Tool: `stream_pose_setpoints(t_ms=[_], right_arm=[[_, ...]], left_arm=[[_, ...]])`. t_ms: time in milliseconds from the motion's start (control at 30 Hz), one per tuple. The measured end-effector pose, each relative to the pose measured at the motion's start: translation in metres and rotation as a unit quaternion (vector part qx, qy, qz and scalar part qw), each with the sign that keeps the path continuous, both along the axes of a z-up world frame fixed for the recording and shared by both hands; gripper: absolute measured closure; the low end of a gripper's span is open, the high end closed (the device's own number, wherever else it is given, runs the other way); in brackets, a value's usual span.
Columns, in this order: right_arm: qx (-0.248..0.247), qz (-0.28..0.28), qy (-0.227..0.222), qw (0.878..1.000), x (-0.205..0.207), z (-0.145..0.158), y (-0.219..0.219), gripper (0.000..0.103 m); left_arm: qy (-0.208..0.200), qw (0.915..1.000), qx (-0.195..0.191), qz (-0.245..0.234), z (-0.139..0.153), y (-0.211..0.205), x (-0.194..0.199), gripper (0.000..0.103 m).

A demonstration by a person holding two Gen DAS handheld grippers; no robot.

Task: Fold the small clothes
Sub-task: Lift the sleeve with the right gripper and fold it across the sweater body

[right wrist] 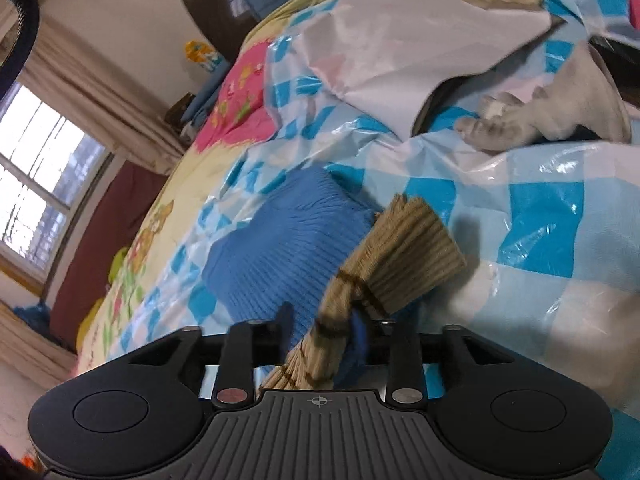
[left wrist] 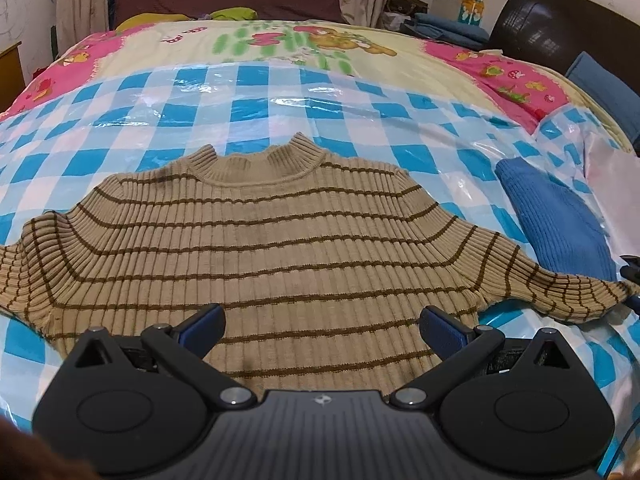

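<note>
The left gripper (left wrist: 322, 326) stands with its jaws spread wide and nothing between them, its blue pads (left wrist: 442, 326) hanging over the lower body of a tan ribbed sweater with thin brown stripes (left wrist: 256, 240). The sweater lies flat and face up on the bed, high collar (left wrist: 260, 160) toward the far side, hem toward the near side, both sleeves stretched out to left and right.

The right gripper (right wrist: 320, 328) has the end of the right sleeve (right wrist: 400, 252) running between its fingers, the ribbed cuff fanning out just beyond them. Its jaws stand partly apart; the picture is blurred there, and the left pad looks clear of the cloth, so the sleeve seems to lie between them rather than be pinched.

Just beyond that sleeve, a folded blue knit garment (left wrist: 556, 216) rests on the blue-and-white checked plastic sheet (left wrist: 280, 92) that covers the near part of the bed. Farther to the right a white garment (right wrist: 400, 52) lies crumpled, with a grey-white piece (right wrist: 540, 120) beside it. Past the sheet, a cartoon-print bedspread (left wrist: 280, 40) in pink and cream runs to the far edge, and a dark headboard (left wrist: 560, 16) stands at the far right.
</note>
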State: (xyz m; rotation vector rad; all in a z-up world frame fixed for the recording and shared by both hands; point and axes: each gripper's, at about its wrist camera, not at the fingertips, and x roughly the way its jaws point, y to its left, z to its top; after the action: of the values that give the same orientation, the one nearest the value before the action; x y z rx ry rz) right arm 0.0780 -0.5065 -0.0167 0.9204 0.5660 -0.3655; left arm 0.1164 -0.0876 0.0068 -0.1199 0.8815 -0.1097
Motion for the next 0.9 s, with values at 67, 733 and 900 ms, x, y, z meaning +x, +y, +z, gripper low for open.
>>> stream_pose_setpoints(t_ms=[67,733,900], right_arm=[[0.028,-0.018,-0.011,0.999,-0.004,-0.005,-0.007,0.068],[-0.098,0.251,-0.163,0.949,0.084,0.126,0.189,0.092],[-0.109,0.371,-0.126,0.913,0.104,0.102,0.303,0.094]], left_arm=[[0.001,1.0,-0.002,0.0,0.0,0.0,0.0,0.0],[-0.028,0.9958,-0.027,0.083,0.004,0.089,-0.034,0.0],[-0.023,0.9887,-0.033,0.144,-0.008,0.143,-0.055,0.0]])
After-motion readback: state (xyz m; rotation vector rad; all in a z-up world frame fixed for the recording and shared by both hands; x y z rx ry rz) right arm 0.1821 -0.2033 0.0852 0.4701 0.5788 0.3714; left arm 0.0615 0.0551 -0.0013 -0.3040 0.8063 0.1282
